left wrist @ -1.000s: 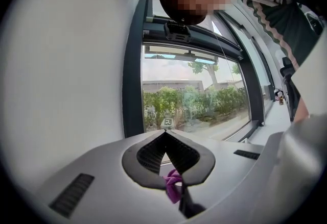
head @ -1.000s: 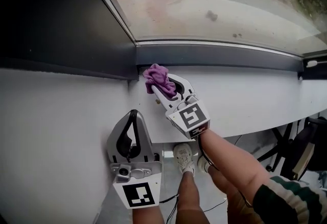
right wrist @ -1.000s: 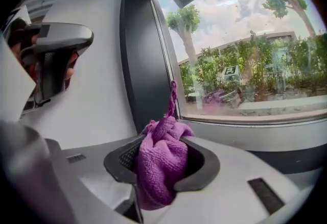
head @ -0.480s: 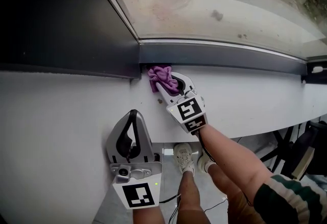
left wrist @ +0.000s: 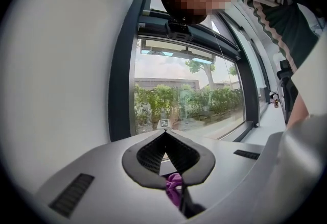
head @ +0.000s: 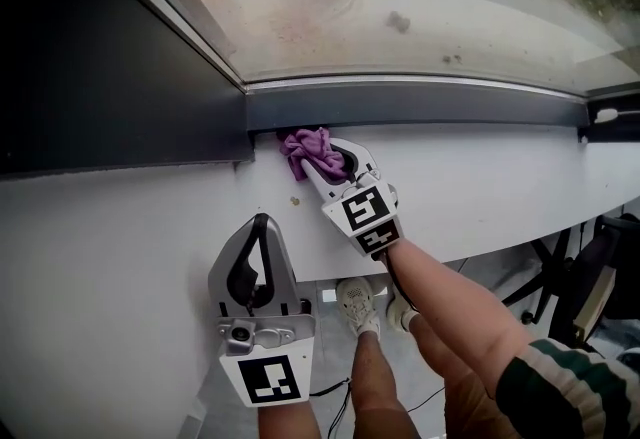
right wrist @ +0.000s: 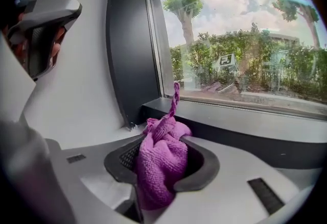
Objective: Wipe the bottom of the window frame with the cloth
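Purple cloth (head: 312, 151) sits bunched between the jaws of the right gripper (head: 338, 165), which are clamped on it. It lies at the back edge of the white sill (head: 130, 227), pressed up to the left end of the dark grey window frame (head: 420, 105) and just beside the corner where a dark wall panel (head: 100, 77) meets that frame. From there the frame's bottom rail runs bare to the right, to a dark fitting (head: 605, 115) near the head view's right edge. The sill in front of it is open too, apart from a small crumb (head: 293, 199) near the cloth.

The left gripper (head: 262, 222) rests near the sill's front edge, well apart from the frame. Its jaws are together at the tips with nothing between them.

Shadow under the rail hides whether the cloth touches the frame itself. In the right gripper view a twisted tail of the cloth (right wrist: 161, 159) stands up in front of the glass (right wrist: 245, 39). The sill's far left is cut off, and its front edge hides part of the person's shoes (head: 358, 305) below.
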Demonstrator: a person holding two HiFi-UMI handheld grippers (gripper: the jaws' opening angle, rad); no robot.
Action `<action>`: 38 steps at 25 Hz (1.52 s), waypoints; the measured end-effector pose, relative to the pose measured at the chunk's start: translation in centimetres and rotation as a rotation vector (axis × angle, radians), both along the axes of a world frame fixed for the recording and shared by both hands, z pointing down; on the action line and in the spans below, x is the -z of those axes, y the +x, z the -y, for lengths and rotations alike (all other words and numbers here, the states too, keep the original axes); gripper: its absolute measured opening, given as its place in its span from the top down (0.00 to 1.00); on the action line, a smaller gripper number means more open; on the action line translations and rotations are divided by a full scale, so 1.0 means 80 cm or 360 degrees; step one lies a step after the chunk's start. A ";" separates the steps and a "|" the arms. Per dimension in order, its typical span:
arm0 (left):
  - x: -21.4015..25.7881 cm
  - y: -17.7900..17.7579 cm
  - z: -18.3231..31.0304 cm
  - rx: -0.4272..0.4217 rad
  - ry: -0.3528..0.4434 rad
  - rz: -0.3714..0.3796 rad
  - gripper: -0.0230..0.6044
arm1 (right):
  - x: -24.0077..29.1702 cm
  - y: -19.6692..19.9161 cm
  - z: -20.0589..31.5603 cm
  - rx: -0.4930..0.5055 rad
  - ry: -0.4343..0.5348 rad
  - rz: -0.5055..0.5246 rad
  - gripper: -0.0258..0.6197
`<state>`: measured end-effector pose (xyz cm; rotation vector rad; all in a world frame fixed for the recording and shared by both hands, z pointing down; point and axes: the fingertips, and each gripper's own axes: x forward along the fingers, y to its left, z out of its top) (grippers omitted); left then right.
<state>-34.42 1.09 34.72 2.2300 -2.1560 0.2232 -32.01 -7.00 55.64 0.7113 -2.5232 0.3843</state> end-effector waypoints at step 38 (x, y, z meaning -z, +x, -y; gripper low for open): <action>-0.013 0.219 0.106 -0.0427 -0.0037 -0.0077 0.95 | -0.007 0.269 0.056 -0.0314 -0.0021 -0.0195 0.72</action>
